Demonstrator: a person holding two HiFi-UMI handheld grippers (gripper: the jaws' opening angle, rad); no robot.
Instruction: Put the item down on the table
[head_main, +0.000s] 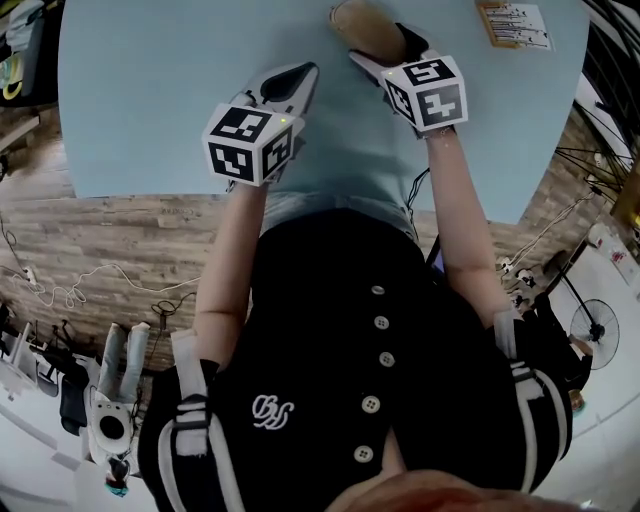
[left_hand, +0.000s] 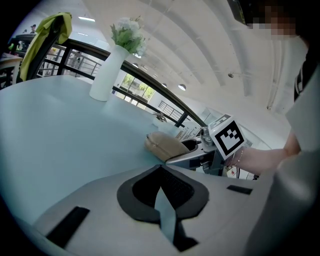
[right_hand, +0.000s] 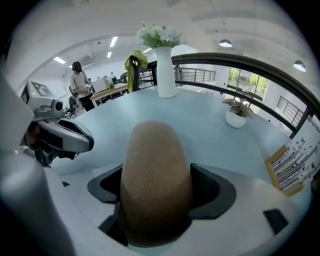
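1. Tan item (right_hand: 155, 185) is clamped in my right gripper (head_main: 378, 45), low over the table (head_main: 150, 90); whether it touches, I can't tell.
2. Left gripper (left_hand: 159, 172): jaws together, empty, also above the table.
3. Letting go isn't done yet.

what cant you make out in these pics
1. Whether the tan item touches the table: the head view's top edge cuts it off, and its underside is out of sight in both gripper views.
2. Print on the paper sheet: too small to read in any view.
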